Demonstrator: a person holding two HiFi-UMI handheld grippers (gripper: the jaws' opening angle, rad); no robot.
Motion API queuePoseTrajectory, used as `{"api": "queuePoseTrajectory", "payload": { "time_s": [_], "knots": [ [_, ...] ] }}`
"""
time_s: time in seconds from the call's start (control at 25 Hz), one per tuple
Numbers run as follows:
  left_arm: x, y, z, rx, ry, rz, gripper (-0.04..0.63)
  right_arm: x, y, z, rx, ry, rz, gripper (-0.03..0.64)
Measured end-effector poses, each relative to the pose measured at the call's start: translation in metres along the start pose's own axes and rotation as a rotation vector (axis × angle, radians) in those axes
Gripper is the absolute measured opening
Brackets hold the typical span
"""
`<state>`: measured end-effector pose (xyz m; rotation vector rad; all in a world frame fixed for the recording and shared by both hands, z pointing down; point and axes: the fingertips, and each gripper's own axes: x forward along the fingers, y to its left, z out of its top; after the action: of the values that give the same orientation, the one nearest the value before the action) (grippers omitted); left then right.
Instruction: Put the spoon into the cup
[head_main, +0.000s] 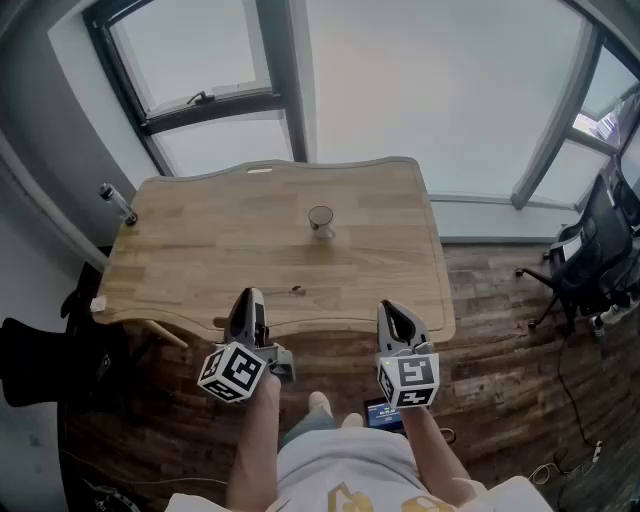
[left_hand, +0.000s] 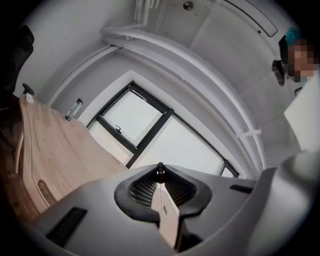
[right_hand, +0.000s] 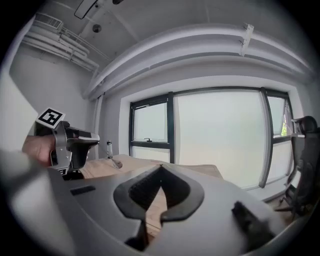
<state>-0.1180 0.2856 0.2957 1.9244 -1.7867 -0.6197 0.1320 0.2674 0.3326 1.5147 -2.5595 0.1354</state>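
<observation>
A wooden table (head_main: 200, 250) stands before a window (head_main: 440, 90). A cup (head_main: 320, 221) stands upright near its middle. A spoon (head_main: 287, 292) lies flat near the front edge, well apart from the cup. A small bottle (head_main: 118, 203) lies at the far left corner. The left gripper (head_main: 248, 298) hovers over the front edge, just beside the spoon; the right gripper (head_main: 391, 311) hangs over the same edge, further right. An office chair (head_main: 590, 255) stands on the wood floor (head_main: 500, 330) at right.
</observation>
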Motion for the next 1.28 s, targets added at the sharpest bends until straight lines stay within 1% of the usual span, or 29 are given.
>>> {"api": "queuePoseTrajectory", "payload": {
  "time_s": [0.12,0.36,0.64,0.96,1.28],
  "knots": [
    [-0.005,0.002,0.001,0.003,0.004,-0.002,0.051,-0.002,0.004,0.000,-0.001,0.003,-0.003,0.031],
    [-0.013,0.016,0.002,-0.015,0.008,0.016,0.051,0.000,0.016,-0.004,-0.011,0.009,0.012,0.031],
    [-0.020,0.014,0.007,-0.005,-0.005,0.029,0.051,-0.002,0.019,-0.002,0.001,0.006,0.028,0.031],
    [-0.027,0.006,0.005,0.006,-0.014,0.037,0.051,-0.013,0.011,-0.009,0.012,0.011,0.021,0.031],
    [-0.015,0.009,0.008,0.009,-0.020,0.047,0.051,0.002,0.004,-0.012,0.024,0.019,0.028,0.031]
  ]
}}
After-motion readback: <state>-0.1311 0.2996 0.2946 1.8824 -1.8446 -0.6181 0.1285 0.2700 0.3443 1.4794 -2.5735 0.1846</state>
